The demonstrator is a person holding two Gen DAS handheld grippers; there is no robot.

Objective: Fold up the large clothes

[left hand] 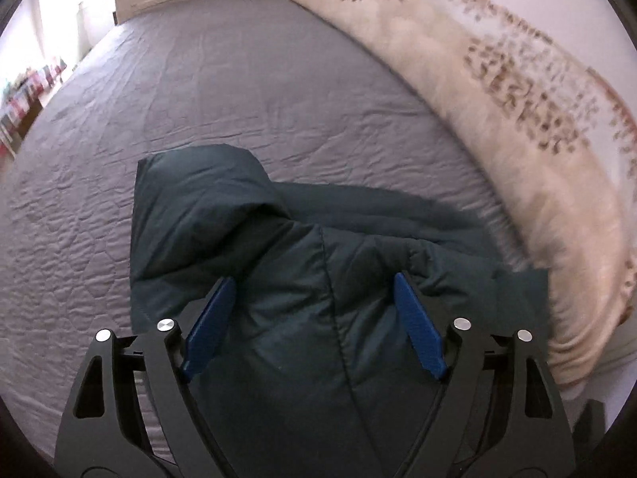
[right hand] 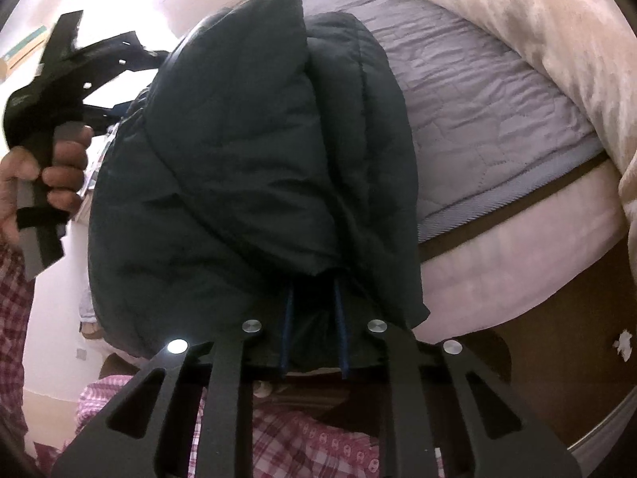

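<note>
The dark teal quilted jacket [left hand: 278, 271] lies on the grey quilted bedspread [left hand: 199, 99], near the bed side where the cream patterned blanket [left hand: 517, 91] runs along the edge. Beyond the jacket the bedspread is free up to the far edge of the bed, so much open room is there. The left gripper [left hand: 312, 290] hovers above the jacket with its jaws spread wide; the blue pads [left hand: 211, 326] touch nothing.

In the right wrist view the jacket [right hand: 247, 167] hangs over the bed edge, bunched. The right gripper [right hand: 314, 290] has its jaws nearly together, pinching a fold of the jacket between the blue pads [right hand: 287, 330]. To the right, the mattress side [right hand: 517, 247] and the brown floor [right hand: 577, 338] are visible. A hand [right hand: 43, 175] holds the left gripper [right hand: 71, 67] at the far left. No writing is readable.
</note>
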